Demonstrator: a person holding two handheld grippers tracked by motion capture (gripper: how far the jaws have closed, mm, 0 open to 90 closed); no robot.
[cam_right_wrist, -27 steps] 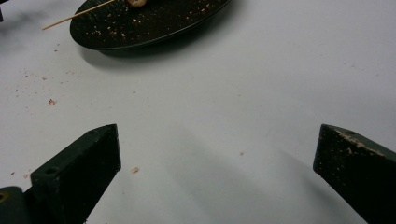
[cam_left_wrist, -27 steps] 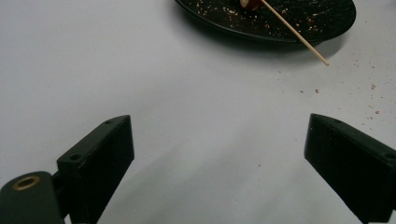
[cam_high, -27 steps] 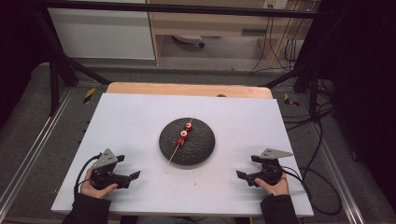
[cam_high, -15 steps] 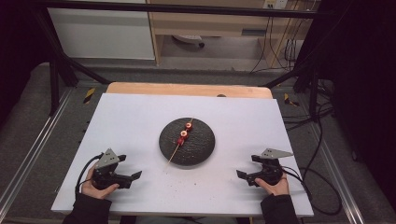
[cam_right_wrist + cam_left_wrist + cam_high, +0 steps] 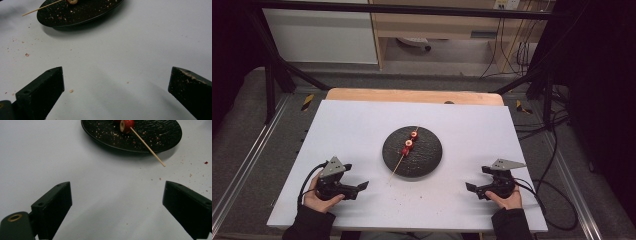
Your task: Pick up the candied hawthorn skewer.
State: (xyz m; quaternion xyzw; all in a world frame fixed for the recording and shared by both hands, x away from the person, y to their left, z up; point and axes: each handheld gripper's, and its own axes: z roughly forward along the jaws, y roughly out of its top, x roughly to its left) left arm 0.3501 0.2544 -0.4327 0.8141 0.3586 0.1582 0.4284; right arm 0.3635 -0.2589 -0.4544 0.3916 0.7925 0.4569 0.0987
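Note:
A round black plate [image 5: 424, 160] sits mid-table on the white board. Across it lies a thin wooden skewer [image 5: 398, 165] with two red pieces [image 5: 408, 145] threaded on it; its bare end sticks out over the plate's near-left rim. In the left gripper view the plate [image 5: 160, 137] and skewer [image 5: 147, 146] lie ahead. My left gripper [image 5: 360, 188] rests on the board at the near left, open and empty. At the near right, my right gripper [image 5: 471, 189] is open too, with the plate [image 5: 95, 11] ahead of it.
Red and tan crumbs [image 5: 26, 54] dot the white board [image 5: 362, 125] around the plate. A wooden table edge [image 5: 412, 95] shows beyond the board. Black frame bars [image 5: 282, 75] and cables [image 5: 557, 165] flank the table.

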